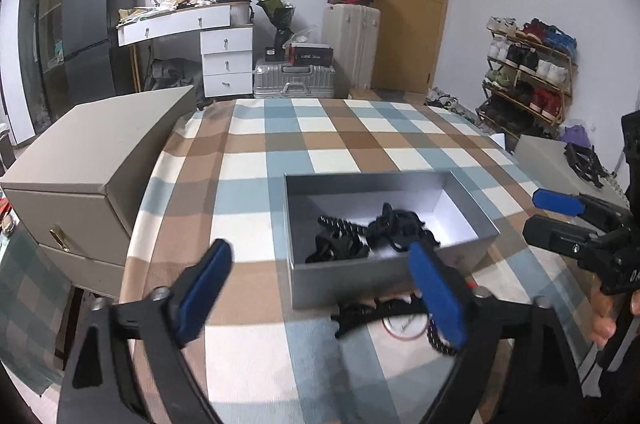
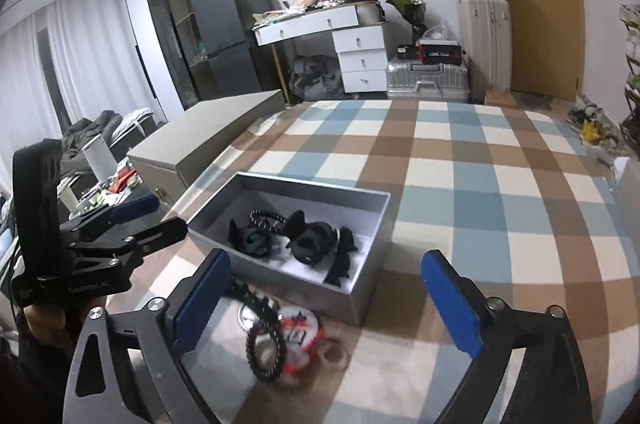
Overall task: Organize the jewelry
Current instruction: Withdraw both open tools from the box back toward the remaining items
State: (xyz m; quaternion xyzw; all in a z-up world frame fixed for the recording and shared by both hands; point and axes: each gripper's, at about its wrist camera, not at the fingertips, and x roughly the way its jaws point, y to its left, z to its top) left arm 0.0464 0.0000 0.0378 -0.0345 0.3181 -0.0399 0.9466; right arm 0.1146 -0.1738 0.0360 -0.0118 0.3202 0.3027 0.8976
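An open grey box [image 1: 384,276] [image 2: 360,288] sits on the checked tablecloth and holds several black jewelry pieces [image 1: 368,232] [image 2: 296,236]. In front of the box lie a black beaded bracelet [image 2: 264,348] [image 1: 438,342], a red-and-white round item [image 2: 300,332] and a thin ring [image 2: 334,354]. My left gripper [image 1: 320,296] is open and empty, hovering over the box's near wall. My right gripper [image 2: 326,308] is open and empty, above the loose pieces. Each gripper shows in the other's view, the right one [image 1: 560,216] and the left one [image 2: 140,220].
A grey drawer cabinet [image 1: 80,180] [image 2: 208,140] stands at the table's left edge. Another grey box [image 1: 560,160] with black straps sits off the right edge. Dresser, suitcases, fridge and shoe rack line the far wall.
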